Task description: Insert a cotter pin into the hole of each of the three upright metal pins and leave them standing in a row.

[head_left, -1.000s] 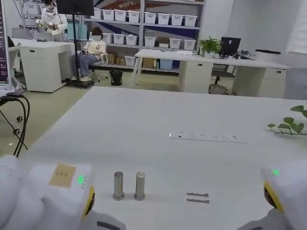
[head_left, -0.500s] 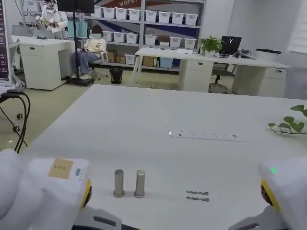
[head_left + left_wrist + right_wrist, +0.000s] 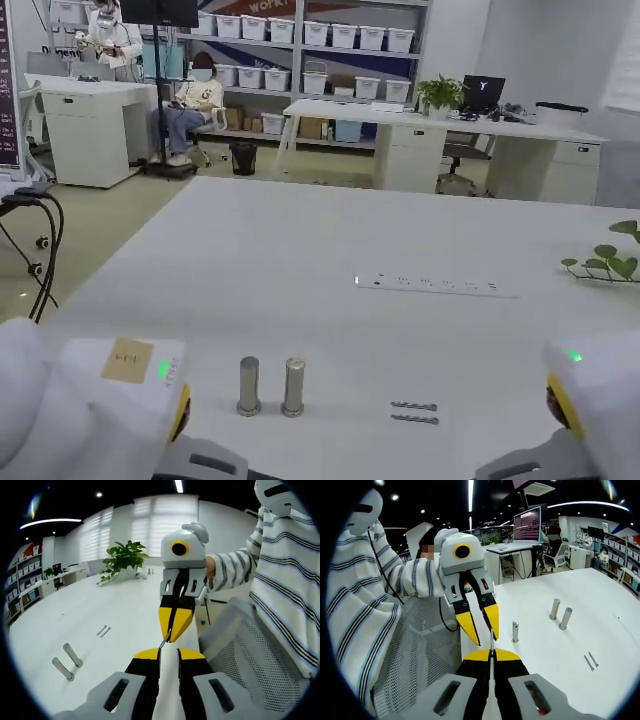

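Nothing on the workbench (image 3: 330,250) has moved in the last second, only the head view nudged. First metal pin (image 3: 248,386) and second metal pin (image 3: 293,386) stand side by side at 6 o'clock, spare cotter pins (image 3: 413,406) lie flat at their 3 o'clock, and the third metal pin (image 3: 515,631) is upright at 1 o'clock of the right gripper (image 3: 491,656). That gripper is clamped on a cotter pin (image 3: 491,644) pointing to 12, and the left gripper (image 3: 169,655) faces it, jaws apart, tips near the pin's free end. So probably nothing is inserted yet, and the first one is still being lined up.
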